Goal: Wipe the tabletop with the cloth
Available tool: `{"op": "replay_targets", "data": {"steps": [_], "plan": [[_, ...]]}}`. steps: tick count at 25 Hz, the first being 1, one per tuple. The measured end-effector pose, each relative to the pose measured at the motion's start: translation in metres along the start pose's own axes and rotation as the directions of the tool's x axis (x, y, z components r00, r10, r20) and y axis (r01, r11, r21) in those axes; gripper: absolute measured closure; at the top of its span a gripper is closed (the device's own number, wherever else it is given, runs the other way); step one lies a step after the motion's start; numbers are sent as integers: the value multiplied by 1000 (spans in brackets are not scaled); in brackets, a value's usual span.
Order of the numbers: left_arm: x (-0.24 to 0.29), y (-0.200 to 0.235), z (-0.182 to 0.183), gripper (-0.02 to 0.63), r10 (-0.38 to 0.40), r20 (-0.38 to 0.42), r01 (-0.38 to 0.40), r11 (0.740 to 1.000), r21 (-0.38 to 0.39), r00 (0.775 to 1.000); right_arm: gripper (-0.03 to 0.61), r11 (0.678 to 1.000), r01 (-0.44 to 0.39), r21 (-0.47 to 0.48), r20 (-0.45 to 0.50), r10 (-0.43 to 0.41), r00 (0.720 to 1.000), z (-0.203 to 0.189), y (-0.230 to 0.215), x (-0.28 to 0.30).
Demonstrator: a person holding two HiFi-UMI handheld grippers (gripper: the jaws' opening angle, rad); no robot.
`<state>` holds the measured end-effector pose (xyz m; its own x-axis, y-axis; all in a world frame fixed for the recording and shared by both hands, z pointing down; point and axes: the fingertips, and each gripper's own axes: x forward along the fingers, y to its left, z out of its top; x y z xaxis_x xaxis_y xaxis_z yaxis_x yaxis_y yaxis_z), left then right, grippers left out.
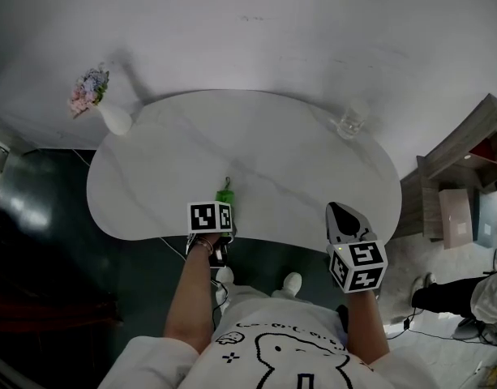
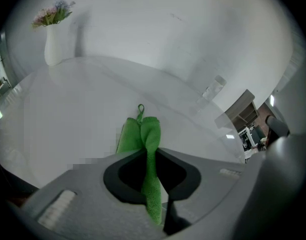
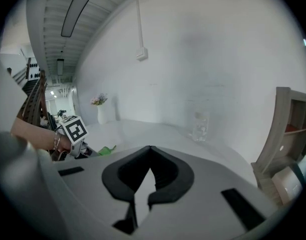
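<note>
Lower centre, tabletop (image 1: 297, 160) edge: left gripper (image 2: 150, 154) jaws clench green cloth (image 2: 152, 129).
Right gripper (image 3: 150, 149): jaws closed, empty.
Progress: wiping seemingly barely begun.

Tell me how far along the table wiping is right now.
Done: the green cloth is clamped in the jaws of the left gripper. In hand: the cloth sits at the near edge of the tabletop, apparently touching it. Left: the stretch toward the vase and the glass; no wipe marks show, so progress there is unclear. The right gripper is shut and empty.

Fuzzy green cloth (image 2: 152, 134) (glossy marbled tabletop (image 1: 256, 160))
</note>
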<state>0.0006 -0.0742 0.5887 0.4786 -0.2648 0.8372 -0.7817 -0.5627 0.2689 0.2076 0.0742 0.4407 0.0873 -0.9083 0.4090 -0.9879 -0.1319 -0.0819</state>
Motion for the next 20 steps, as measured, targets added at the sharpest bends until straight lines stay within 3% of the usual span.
{"op": "replay_targets", "data": {"steps": [11, 20], "plan": [[11, -41, -3, 566, -62, -30, 63, 997, 39, 998, 578, 999, 37, 29, 5, -37, 999, -8, -25, -17], [24, -92, -9, 566, -199, -72, 203, 978, 54, 977, 578, 997, 70, 46, 2, -70, 998, -14, -37, -27]]}}
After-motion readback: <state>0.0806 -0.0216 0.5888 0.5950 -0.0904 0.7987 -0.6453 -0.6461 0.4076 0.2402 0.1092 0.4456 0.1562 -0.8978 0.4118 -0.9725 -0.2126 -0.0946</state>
